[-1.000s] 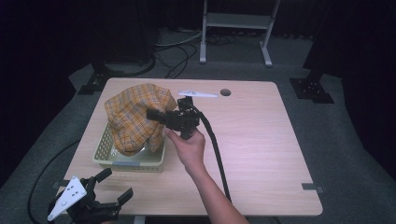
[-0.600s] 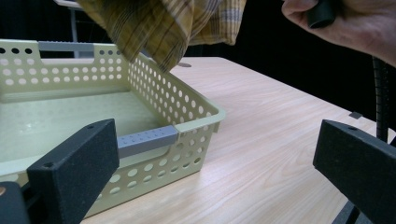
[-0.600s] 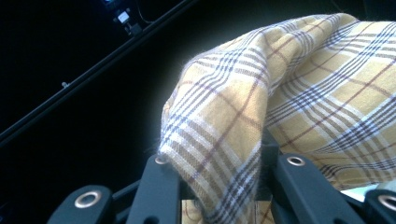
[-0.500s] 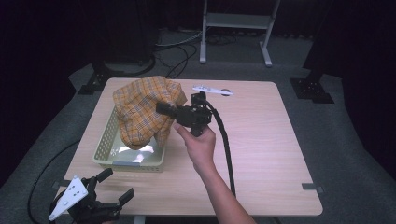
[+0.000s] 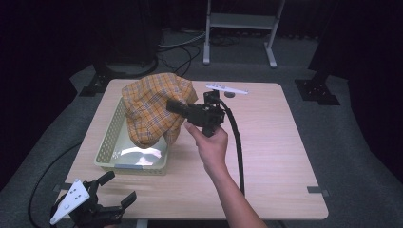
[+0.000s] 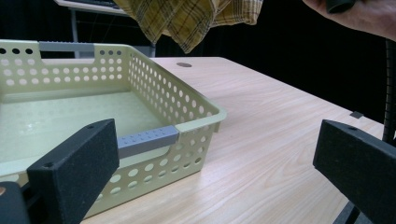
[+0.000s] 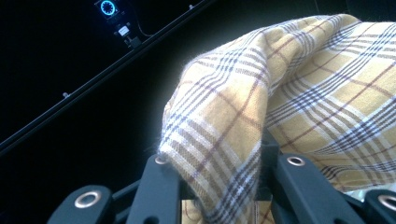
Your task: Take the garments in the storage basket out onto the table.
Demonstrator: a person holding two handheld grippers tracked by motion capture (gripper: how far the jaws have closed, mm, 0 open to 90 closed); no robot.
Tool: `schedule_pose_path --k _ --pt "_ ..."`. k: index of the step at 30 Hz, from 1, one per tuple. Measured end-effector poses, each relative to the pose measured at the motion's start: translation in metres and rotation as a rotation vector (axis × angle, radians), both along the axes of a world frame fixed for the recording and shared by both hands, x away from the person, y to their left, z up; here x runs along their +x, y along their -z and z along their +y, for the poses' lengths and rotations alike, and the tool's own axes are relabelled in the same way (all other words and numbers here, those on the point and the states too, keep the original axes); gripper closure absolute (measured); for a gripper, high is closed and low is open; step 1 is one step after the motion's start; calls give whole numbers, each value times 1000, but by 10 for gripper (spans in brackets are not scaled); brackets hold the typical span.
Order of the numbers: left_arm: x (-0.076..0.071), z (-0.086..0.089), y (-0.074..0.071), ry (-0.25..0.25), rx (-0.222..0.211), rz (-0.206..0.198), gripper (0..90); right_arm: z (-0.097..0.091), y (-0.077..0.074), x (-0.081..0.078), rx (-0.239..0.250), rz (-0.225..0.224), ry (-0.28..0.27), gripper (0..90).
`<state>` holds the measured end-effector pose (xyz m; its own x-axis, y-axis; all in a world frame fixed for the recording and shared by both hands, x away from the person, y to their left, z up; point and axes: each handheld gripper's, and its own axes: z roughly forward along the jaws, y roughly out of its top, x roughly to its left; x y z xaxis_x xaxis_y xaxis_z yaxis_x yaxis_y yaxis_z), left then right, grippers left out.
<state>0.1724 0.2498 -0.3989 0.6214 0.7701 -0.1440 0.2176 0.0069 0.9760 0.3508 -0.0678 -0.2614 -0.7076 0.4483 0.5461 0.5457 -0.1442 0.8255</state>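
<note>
Right gripper (image 5: 177,107) clamped on a fold of plaid cloth (image 5: 152,107), draped limp beyond the jaws above basket (image 5: 108,142); soft, light, slip-prone, best pinched at bunched folds.

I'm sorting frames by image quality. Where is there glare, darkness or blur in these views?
High view: a bright glare patch on the basket floor, dark surroundings beyond the table. Left gripper view: the basket is sharp, its own near jaws slightly soft. Right gripper view: the plaid cloth is sharp and well lit against a black background.
</note>
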Motion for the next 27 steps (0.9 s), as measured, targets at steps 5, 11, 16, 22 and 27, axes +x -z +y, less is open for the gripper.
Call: schedule_pose_path --k 5,11,16,22,27 --pt "0 0 0 0 1 -1 2 -5 -1 0 0 2 9 713" --pt "0 -1 0 0 3 -1 2 -12 -2 -2 2 3 18 713" --pt "0 -1 0 1 1 1 2 -18 -4 -3 4 1 27 713" --pt "0 -2 0 1 3 1 2 -26 -5 -5 4 3 41 713" --pt "0 -2 0 2 5 2 2 -34 -4 -5 14 11 50 713"
